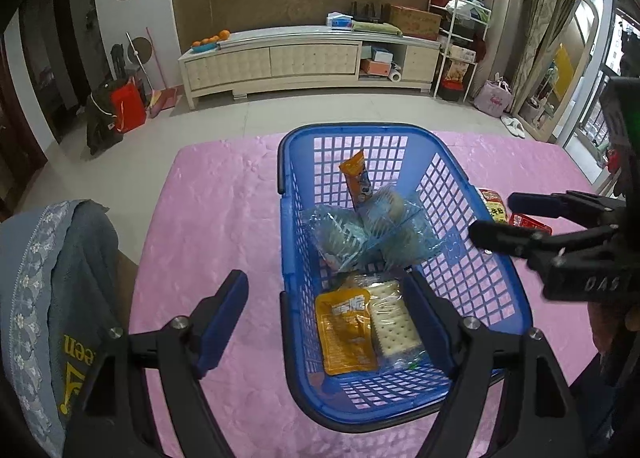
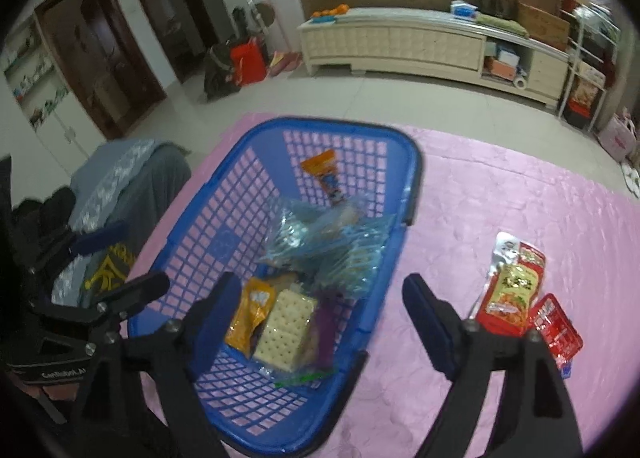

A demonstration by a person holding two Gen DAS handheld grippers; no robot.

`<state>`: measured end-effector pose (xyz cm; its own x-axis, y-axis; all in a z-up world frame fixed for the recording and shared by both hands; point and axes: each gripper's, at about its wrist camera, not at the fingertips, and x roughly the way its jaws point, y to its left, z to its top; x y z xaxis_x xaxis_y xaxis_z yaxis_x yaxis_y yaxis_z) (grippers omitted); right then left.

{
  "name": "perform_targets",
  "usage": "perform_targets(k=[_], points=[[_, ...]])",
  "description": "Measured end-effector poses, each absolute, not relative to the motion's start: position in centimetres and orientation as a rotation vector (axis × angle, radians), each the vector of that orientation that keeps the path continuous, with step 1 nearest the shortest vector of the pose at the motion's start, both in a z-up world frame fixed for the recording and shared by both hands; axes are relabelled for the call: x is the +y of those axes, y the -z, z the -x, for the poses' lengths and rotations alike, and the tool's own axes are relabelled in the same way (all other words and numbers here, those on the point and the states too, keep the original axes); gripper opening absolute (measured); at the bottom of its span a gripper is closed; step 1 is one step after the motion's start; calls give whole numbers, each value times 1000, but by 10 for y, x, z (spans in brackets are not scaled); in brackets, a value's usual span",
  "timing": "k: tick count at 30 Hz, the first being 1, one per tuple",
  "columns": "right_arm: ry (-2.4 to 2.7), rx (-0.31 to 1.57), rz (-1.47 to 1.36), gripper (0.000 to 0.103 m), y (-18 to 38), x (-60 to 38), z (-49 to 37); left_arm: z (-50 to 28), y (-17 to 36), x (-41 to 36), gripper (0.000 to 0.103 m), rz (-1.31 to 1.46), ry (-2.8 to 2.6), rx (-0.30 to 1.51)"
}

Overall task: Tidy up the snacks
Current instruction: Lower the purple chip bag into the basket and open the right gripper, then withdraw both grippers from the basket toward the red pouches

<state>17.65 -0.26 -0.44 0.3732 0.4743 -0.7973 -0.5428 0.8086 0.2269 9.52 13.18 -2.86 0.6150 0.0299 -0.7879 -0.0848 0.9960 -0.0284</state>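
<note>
A blue plastic basket [image 1: 496, 258] [image 2: 192, 218] stands on the pink tablecloth [image 1: 208, 218]. It holds an orange packet [image 1: 346, 332], a cracker pack [image 1: 394, 322] [image 2: 286, 328], clear blue-wrapped snacks [image 1: 360, 234] and an upright orange snack [image 1: 358, 180]. My left gripper [image 1: 332, 310] is open and empty, straddling the basket's near left wall. My right gripper [image 2: 316, 318] is open and empty over the basket's near right rim; it also shows in the left wrist view [image 1: 490, 218]. Red snack packets [image 2: 516, 290] [image 2: 556, 328] lie on the cloth right of the basket.
A chair back draped with a grey-blue garment [image 1: 52, 278] stands at the table's left edge. A cream TV cabinet [image 1: 312, 58] lines the far wall across the tiled floor.
</note>
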Motion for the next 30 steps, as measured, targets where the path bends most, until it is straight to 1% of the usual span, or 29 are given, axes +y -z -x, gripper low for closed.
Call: perform_targets(k=[5,10,13,21,30], points=[[-562,974,9,87,-4,-39,-172,-96,24,114,82,55,-20,884],[-466,947,30,88,-10,-71,-163,-102,27,89,82,55,36,901],[-421,935,41,88,-13,-88,-157,-108,31,68,82,10,49,928],[-372,912,16,88,-22,-135,-152,-111,28,12,82,-45,96,927],[-328,918,-3,88,-21,-189,-155,-134,26,-45,82,-98,139,937]])
